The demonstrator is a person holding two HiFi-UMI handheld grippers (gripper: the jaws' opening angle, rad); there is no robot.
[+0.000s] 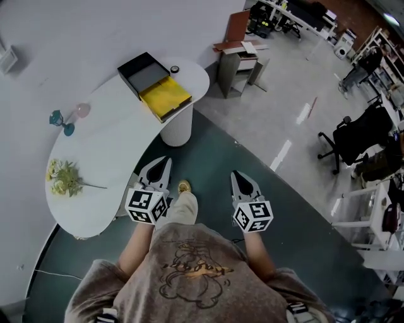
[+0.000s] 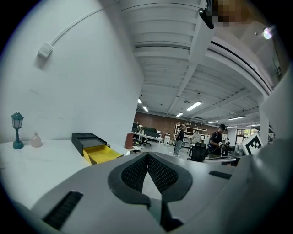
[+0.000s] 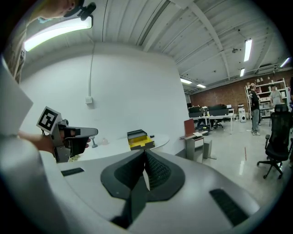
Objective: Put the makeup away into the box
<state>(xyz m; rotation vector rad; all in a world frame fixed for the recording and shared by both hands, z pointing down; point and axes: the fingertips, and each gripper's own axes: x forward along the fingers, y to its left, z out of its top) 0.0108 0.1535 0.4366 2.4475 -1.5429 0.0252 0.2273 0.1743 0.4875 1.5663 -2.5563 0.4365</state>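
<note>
left gripper [image 1: 163, 162] and right gripper [image 1: 237, 174] are hanging short of the worktop [image 1: 107, 158], jaws closed, empty; i'd be stepping up to the box [image 1: 153, 82] before opening either.

Place: open-plan lab or workshop hall.
Ceiling: bare beams, strip lights [image 3: 247, 49], upper right of right gripper view.
Far end: brick wall [image 3: 215, 97], shelving racks [image 3: 270, 93].
Floor: grey concrete, painted white lines [image 1: 281, 154].
Furniture: workbenches [image 1: 303, 16] upper right of head view, black office chairs [image 1: 350, 135], curved white table [image 1: 95, 164].
</note>
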